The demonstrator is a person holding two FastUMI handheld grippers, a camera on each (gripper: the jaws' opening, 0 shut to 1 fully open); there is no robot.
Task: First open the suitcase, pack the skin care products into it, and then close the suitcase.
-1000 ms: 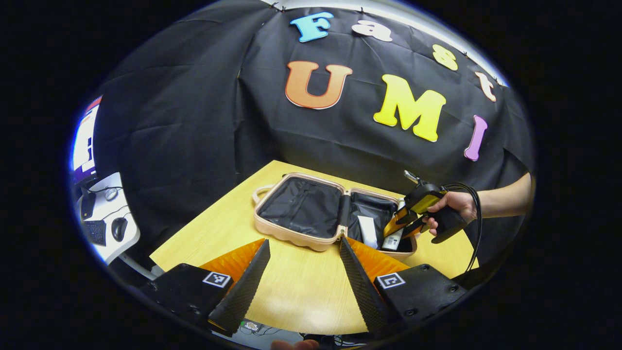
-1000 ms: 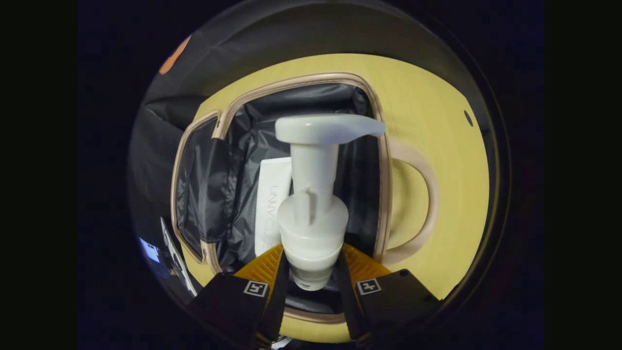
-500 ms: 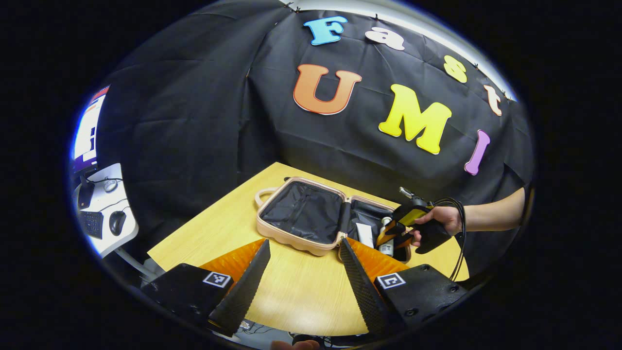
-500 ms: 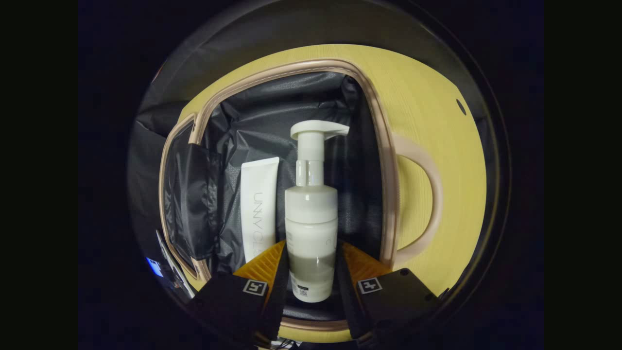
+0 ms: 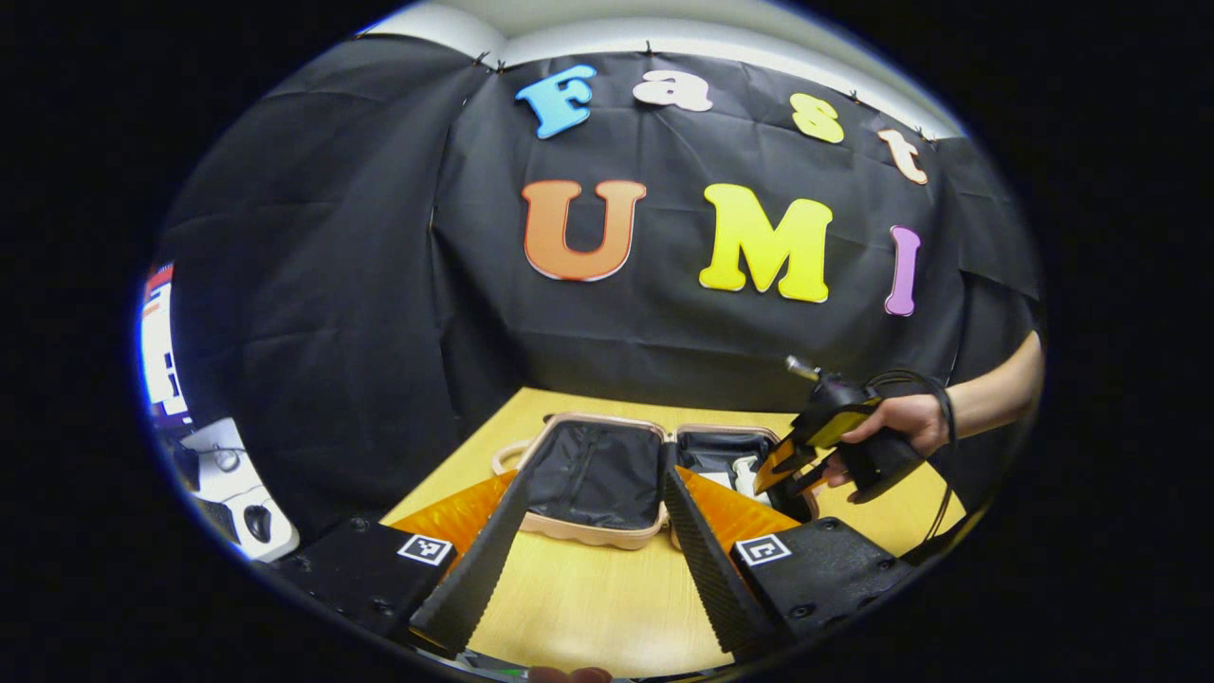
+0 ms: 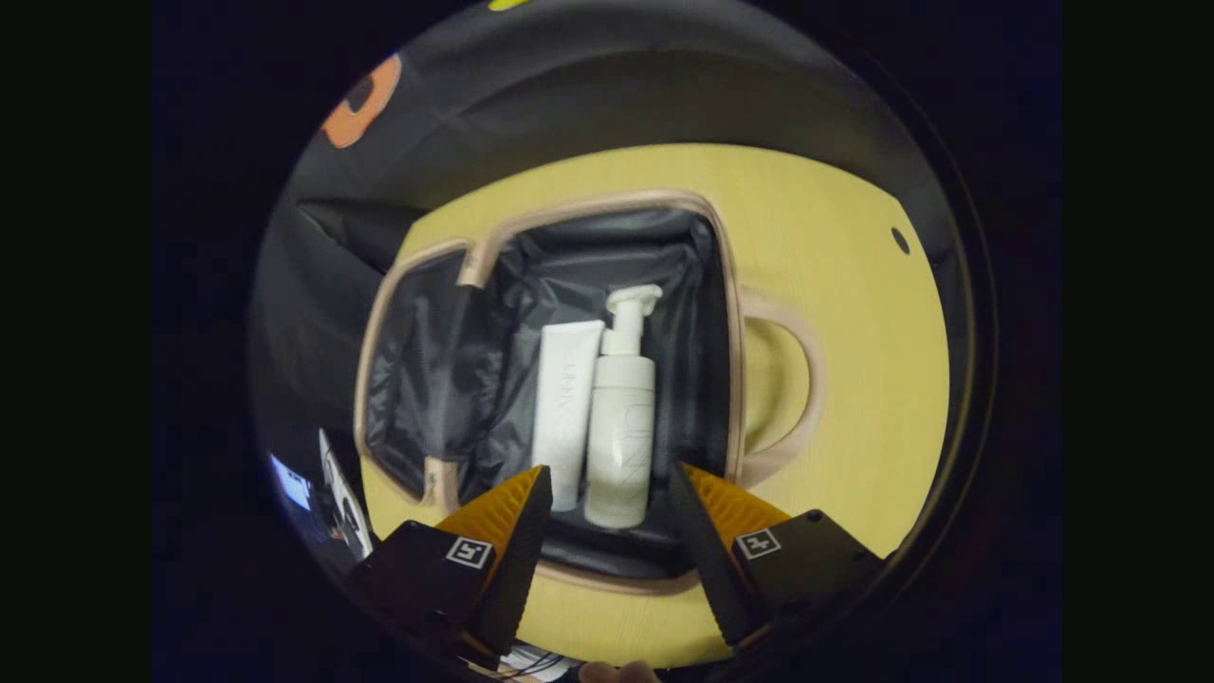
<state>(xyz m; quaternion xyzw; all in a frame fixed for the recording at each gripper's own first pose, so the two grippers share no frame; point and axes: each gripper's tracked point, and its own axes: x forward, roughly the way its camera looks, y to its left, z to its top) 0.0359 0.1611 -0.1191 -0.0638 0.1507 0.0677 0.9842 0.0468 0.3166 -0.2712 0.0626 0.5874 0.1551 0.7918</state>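
The beige suitcase [image 5: 596, 526] [image 6: 738, 398] lies open flat on the wooden table [image 5: 607, 598], black lining up. In the right gripper view a white pump bottle [image 6: 621, 422] and a white tube [image 6: 562, 408] lie side by side in its right half. My right gripper [image 6: 607, 498] hovers above them, open and holding nothing. In the left gripper view that right gripper [image 5: 792, 465], held by a hand [image 5: 901, 422], hangs over the same half, where a bit of the bottle [image 5: 744, 471] shows. My left gripper [image 5: 593, 526] is open above the table's near side, in front of the case.
A side desk with a mouse [image 5: 256, 522] and a lit screen [image 5: 156, 351] stands at the far left. The suitcase handle [image 6: 792, 398] rests on the table [image 6: 854, 313] to the right of the case. The black cloth wall [image 5: 379, 285] closes off the back.
My right gripper has let go of the pump bottle, which now lies in the case beside the tube, and has drawn back upward. My left gripper has tilted up and shifted slightly.
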